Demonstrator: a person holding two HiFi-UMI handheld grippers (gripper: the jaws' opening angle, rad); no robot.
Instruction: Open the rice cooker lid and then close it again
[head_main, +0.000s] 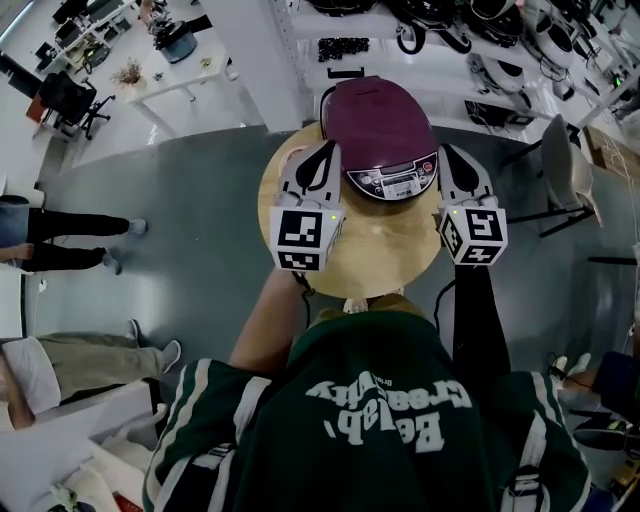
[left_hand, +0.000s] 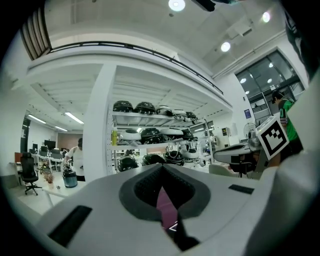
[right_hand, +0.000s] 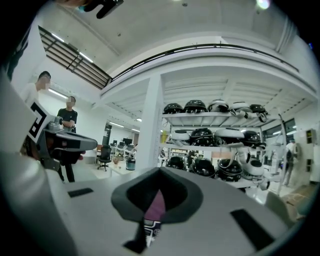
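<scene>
A rice cooker (head_main: 380, 125) with a maroon lid stands on a round wooden table (head_main: 385, 260). Its lid is down and its control panel (head_main: 395, 182) faces me. My left gripper (head_main: 328, 150) is beside the cooker's left flank and my right gripper (head_main: 447, 152) is beside its right flank. Both are shut and hold nothing. In the left gripper view the jaws (left_hand: 161, 167) meet at their tips, and a maroon sliver of the cooker (left_hand: 164, 205) shows through the hollow. The right gripper view shows the same: joined jaws (right_hand: 160, 171) with a strip of the cooker (right_hand: 157, 205) behind.
Shelves of dark rounded appliances (head_main: 450, 30) run behind the table. A grey chair (head_main: 560, 160) stands to the right, a white desk (head_main: 170, 80) at the back left. People's legs (head_main: 60, 240) show at the left on the grey floor.
</scene>
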